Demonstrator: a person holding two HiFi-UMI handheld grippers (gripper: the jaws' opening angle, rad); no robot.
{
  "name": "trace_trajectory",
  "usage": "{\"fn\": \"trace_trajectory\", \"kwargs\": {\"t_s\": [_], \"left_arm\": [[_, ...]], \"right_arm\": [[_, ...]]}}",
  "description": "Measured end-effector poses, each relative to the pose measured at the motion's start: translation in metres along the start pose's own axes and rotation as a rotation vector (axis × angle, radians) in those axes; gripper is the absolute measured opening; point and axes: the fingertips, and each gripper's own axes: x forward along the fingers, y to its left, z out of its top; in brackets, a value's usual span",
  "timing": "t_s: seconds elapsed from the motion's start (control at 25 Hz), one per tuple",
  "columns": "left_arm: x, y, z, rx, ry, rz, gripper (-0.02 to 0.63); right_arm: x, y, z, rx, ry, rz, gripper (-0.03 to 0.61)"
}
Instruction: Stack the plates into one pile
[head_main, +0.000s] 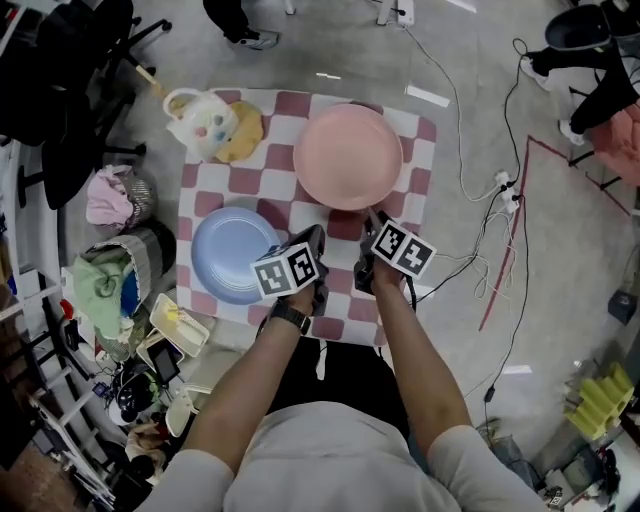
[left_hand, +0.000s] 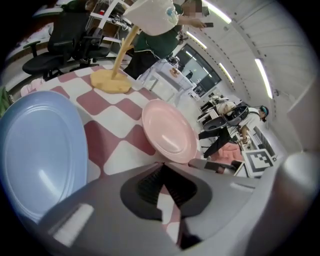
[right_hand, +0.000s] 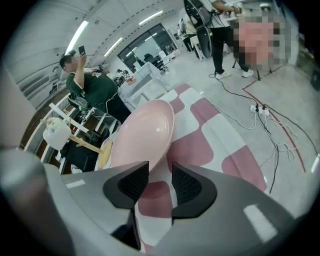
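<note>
Pink plate lay flat at the far right of the checked cloth. The blue plate sat at near left, well apart, so no pile had been formed. The right gripper pointed at the pink plate's near rim, jaws a narrow gap apart and empty. This was judged an approach to pinch the edge, a flat plate's only graspable part. The left gripper hovered between the plates, jaw tips together on nothing, apparently idle.

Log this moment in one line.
left gripper shut, empty | right gripper open, near pink plate rim | blue plate separate, unstacked
</note>
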Motion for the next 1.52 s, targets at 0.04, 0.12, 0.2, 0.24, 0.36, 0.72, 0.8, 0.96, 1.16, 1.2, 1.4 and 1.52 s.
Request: {"fn": "trace_trajectory", "kwargs": {"t_s": [0.04, 0.12, 0.2, 0.24, 0.36, 0.72, 0.8, 0.96, 1.16, 1.2, 1.4, 1.52], "left_arm": [[0.0, -0.002, 0.003, 0.006, -0.001, 0.0, 0.006], [0.001, -0.005, 0.004, 0.01, -0.003, -0.008, 0.006], [0.002, -0.003, 0.002, 0.011, 0.001, -0.013, 0.006], [0.002, -0.002, 0.0, 0.012, 0.003, -0.012, 0.006], [0.0, 0.002, -0.003, 0.013, 0.01, -0.007, 0.006], [-0.014, 0.012, -0.006, -0.013, -0.009, -0.004, 0.006], [-0.017, 0.014, -0.005, -0.017, -0.015, -0.005, 0.006], [-0.025, 0.019, -0.005, -0.024, -0.03, -0.002, 0.006], [-0.038, 0.02, -0.005, -0.022, -0.053, -0.012, 0.006], [-0.042, 0.021, -0.007, -0.022, -0.055, -0.013, 0.006], [-0.062, 0.025, -0.022, -0.015, -0.063, -0.026, 0.006], [-0.079, 0.03, -0.03, -0.019, -0.075, -0.035, 0.006]], "right_arm": [[0.004, -0.001, 0.002, 0.022, 0.001, 0.001, 0.14], [0.01, -0.003, 0.006, 0.057, 0.001, -0.001, 0.14], [0.016, -0.005, 0.008, 0.091, 0.0, -0.004, 0.14], [0.019, -0.007, 0.009, 0.11, 0.0, -0.005, 0.139], [0.028, -0.009, 0.012, 0.16, 0.003, 0.001, 0.138], [0.036, -0.01, 0.015, 0.4, -0.002, 0.07, 0.056], [0.035, -0.011, 0.017, 0.443, -0.006, 0.086, 0.047], [0.03, -0.009, 0.012, 0.469, 0.005, 0.102, 0.046], [0.011, -0.001, 0.004, 0.471, 0.005, 0.133, 0.046], [0.006, 0.001, 0.0, 0.463, 0.008, 0.138, 0.046], [-0.016, 0.018, -0.027, 0.438, 0.024, 0.162, 0.048], [-0.027, 0.029, -0.048, 0.417, 0.039, 0.17, 0.048]]}}
